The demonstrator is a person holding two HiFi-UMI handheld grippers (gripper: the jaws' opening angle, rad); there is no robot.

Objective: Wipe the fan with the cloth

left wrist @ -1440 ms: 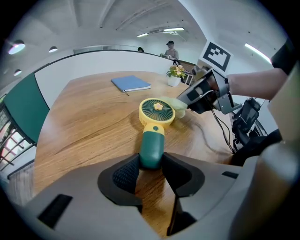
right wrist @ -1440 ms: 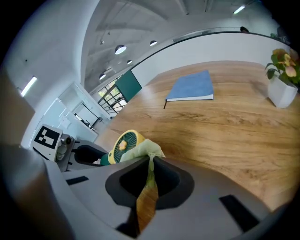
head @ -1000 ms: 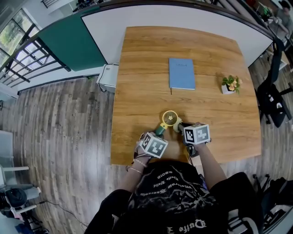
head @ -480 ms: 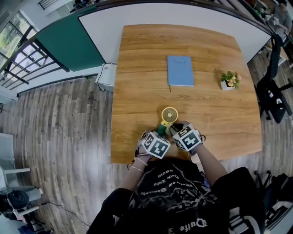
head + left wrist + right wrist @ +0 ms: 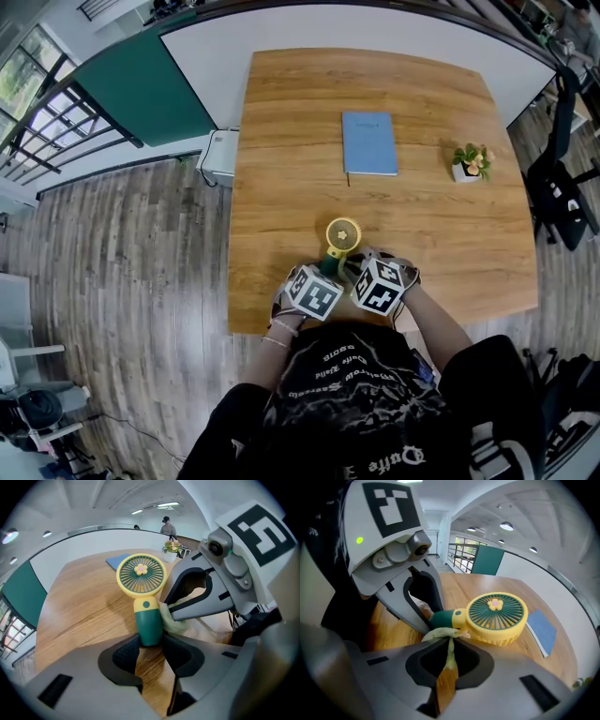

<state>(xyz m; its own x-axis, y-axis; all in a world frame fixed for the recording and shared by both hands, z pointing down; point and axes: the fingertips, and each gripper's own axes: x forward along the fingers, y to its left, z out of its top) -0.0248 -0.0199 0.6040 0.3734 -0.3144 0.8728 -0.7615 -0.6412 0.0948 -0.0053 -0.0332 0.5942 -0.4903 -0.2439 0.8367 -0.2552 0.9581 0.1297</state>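
The left gripper (image 5: 151, 646) clamps the handheld fan (image 5: 140, 576) by its handle. The right gripper (image 5: 449, 653) pinches a pale cloth (image 5: 440, 633) against it.

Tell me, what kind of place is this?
Probably an office or open workspace: a wooden table bearing a blue notebook and a small potted plant, with an office chair beside it.
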